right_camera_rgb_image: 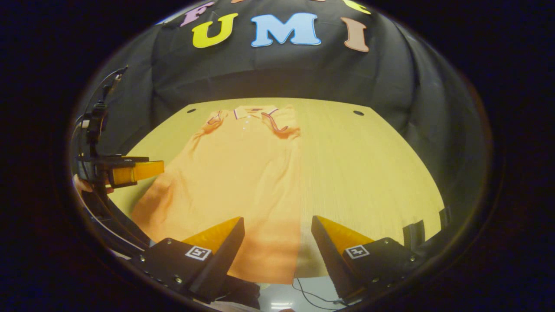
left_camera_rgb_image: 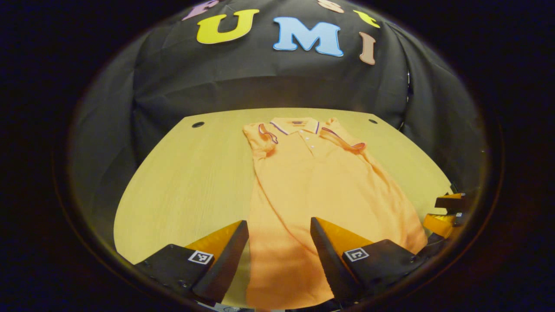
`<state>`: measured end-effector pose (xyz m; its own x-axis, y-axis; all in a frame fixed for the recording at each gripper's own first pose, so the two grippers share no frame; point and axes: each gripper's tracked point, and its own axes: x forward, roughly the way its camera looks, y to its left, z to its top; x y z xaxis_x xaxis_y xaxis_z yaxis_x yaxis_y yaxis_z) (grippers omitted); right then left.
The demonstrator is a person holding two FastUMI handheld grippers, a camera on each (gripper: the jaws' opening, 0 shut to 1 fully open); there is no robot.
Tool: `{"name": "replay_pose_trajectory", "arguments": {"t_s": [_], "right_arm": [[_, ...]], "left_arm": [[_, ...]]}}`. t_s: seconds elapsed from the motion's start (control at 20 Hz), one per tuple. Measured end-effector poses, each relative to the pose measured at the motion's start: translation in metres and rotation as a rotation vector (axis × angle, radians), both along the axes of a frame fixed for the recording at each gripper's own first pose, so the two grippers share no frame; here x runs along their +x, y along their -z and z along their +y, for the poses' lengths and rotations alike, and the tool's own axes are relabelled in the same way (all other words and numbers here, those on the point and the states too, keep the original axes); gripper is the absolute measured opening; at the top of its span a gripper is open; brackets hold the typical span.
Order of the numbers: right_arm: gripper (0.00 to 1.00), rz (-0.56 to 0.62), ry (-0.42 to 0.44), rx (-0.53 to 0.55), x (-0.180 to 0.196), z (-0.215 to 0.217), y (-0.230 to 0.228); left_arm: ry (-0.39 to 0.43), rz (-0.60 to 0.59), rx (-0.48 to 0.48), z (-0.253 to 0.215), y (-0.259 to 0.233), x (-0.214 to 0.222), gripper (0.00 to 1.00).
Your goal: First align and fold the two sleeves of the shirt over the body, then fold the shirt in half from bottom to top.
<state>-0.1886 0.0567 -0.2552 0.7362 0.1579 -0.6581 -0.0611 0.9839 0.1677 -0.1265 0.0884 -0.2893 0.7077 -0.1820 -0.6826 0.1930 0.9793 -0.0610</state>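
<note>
Orange polo shirt [left_camera_rgb_image: 321, 190] flat on wooden table [left_camera_rgb_image: 182, 186], sleeves folded in, left gripper [left_camera_rgb_image: 279, 251] spread above hem

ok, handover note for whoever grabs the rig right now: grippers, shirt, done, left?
Left gripper: open, holds nothing, above the shirt's bottom hem.
Right gripper: open, holds nothing, above the hem's other corner at the near table edge.
Shirt: flat on the table, collar at the far side, hem toward you.
Done: both sleeves look folded in over the body.
Left: grip the hem with both grippers and fold the shirt in half, bottom up to the collar.
</note>
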Motion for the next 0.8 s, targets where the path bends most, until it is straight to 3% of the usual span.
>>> {"name": "replay_pose_trajectory", "arguments": {"t_s": [0.45,0.8], "right_arm": [[0.96,0.102,-0.026,-0.017,-0.04,0.006,0.037],[0.97,0.109,-0.034,-0.028,-0.045,0.013,0.045]], "left_arm": [[0.005,0.079,-0.004,0.028,0.018,-0.092,0.94],[0.01,0.097,0.002,0.036,0.034,-0.114,0.94]]}}
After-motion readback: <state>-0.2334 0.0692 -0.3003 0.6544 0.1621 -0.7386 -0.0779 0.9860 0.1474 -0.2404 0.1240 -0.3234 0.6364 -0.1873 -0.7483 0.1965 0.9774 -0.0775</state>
